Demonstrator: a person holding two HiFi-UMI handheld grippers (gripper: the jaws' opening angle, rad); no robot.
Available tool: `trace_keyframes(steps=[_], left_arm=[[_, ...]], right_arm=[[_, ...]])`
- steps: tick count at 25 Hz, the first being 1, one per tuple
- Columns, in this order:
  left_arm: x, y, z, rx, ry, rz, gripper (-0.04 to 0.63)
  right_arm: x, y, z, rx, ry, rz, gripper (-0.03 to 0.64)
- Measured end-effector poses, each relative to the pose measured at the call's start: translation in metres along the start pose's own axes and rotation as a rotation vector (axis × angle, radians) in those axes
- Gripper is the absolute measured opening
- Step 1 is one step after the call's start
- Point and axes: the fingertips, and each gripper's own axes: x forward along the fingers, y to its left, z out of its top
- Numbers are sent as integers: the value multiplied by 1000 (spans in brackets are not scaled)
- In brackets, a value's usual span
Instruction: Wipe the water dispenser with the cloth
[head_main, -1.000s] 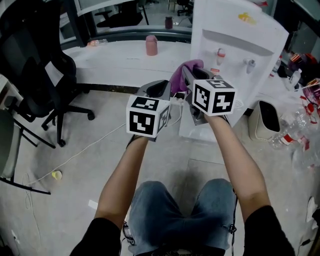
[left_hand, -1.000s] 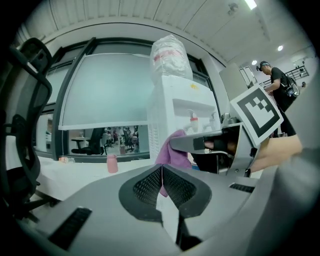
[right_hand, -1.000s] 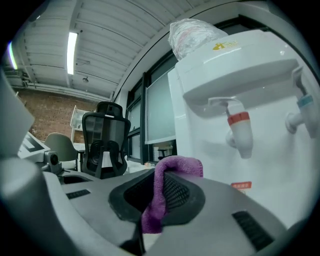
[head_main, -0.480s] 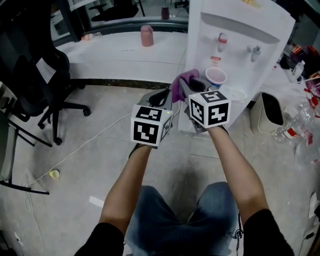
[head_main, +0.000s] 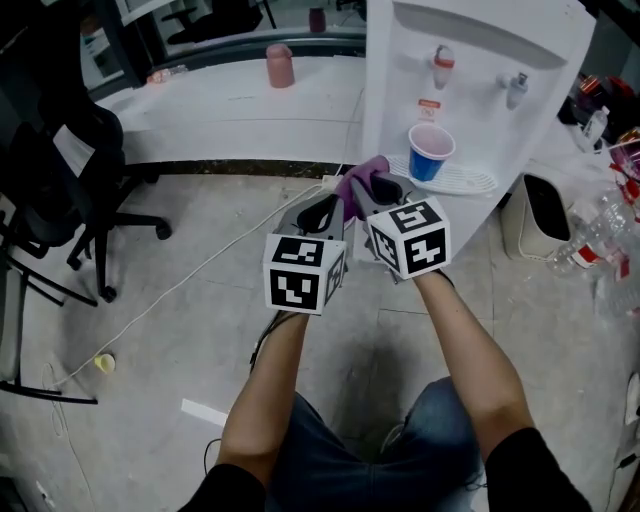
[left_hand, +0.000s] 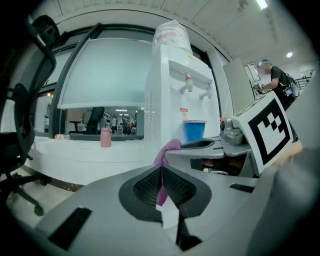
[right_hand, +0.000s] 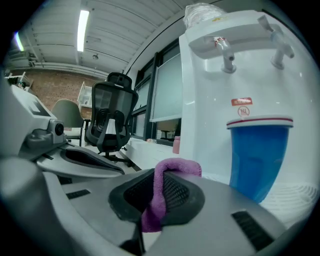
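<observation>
Gray office floor, with the dispenser (head_main: 400, 80) at upper right. Left gripper (head_main: 320, 212) and right gripper (head_main: 378, 190) jaws both pinch the cloth (head_main: 362, 172) mid-frame, near it. Wiping looks not yet begun.

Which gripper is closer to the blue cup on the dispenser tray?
Right. The right gripper sits just left of the blue cup; the left gripper is farther left.

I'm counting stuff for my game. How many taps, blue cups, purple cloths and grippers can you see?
Taps: 2
Blue cup: 1
Purple cloth: 1
Grippers: 2
Total: 6
</observation>
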Motion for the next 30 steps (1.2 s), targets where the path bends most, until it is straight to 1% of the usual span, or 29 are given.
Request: trace_keyframes(steps=[4, 8, 11, 16, 20, 23, 30], left_arm=[[7, 1, -13, -25, 2, 13, 26], [9, 4, -10, -14, -19, 22, 26], [8, 9, -8, -30, -42, 35, 26], [13, 8, -11, -25, -39, 29, 26], [18, 0, -13, -33, -35, 14, 27], [23, -9, -15, -20, -28, -5, 26], [36, -26, -20, -24, -16, -31, 27]], right_arm=[[2, 5, -22, 3, 18, 2, 32], [6, 11, -37, -26, 41, 23, 32], [8, 9, -45, -20, 45, 12, 32], [8, 3, -45, -50, 40, -6, 32], [2, -4, -47, -46, 32, -17, 32], [-5, -10, -49, -46, 27, -29, 32], [-26, -38, -70, -54, 55, -79, 32]])
